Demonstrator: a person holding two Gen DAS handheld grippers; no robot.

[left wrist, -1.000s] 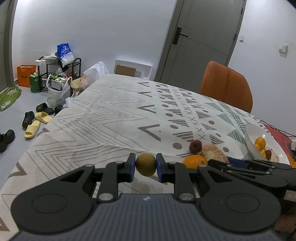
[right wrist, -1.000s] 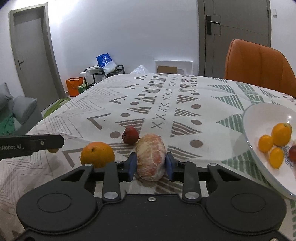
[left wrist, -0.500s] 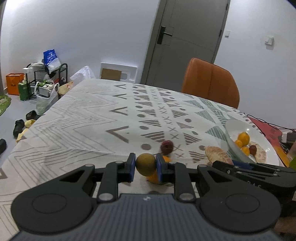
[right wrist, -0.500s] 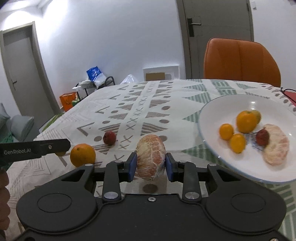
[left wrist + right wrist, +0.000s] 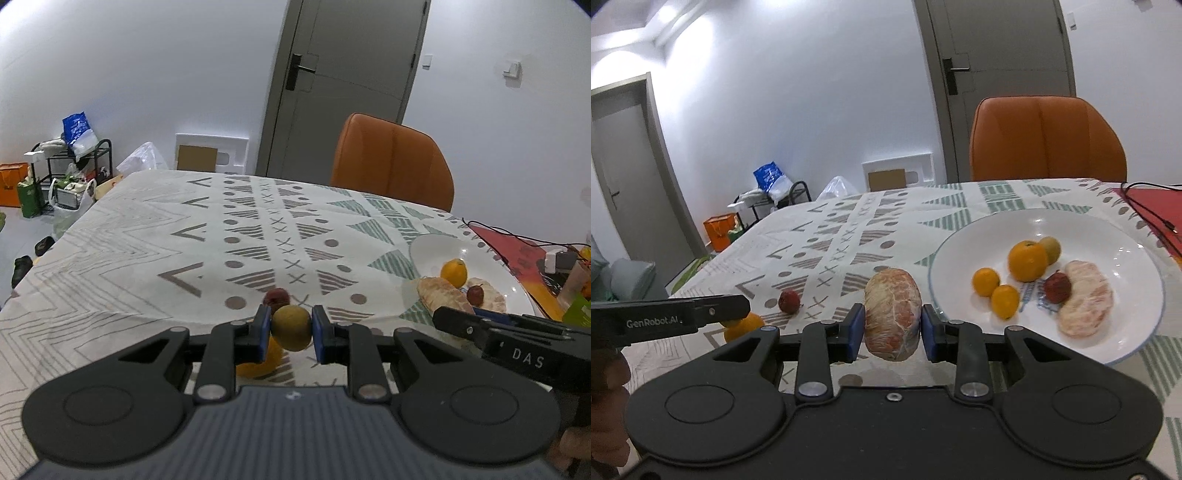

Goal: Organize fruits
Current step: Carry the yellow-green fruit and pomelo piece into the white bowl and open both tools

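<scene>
White china first: wide plate (image 5: pixel 1137 236) on the patterned surface (image 5: pixel 147 236), already crowded with an orange (image 5: pixel 1027 260), two small citrus (image 5: pixel 986 281), a greenish fruit (image 5: pixel 1051 249), a red one (image 5: pixel 1057 287) and a peeled segment (image 5: pixel 1086 302); little bare room, so risk of knocking that pile on landing. Next, peeled pomelo chunk (image 5: pixel 893 314), pinched by right tongs (image 5: pixel 893 326), hanging just left of the rim; soft flesh, likely to squash or slide out if squeezed or tilted. Then loose orange (image 5: pixel 258 363) and red fruit (image 5: pixel 276 296) on the cloth under the left tongs (image 5: pixel 291 334); easy to bump. Smallest, round brownish-green fruit (image 5: pixel 291 326), clamped by left tongs above the cloth; prone to roll off the plate if dropped from height.
</scene>
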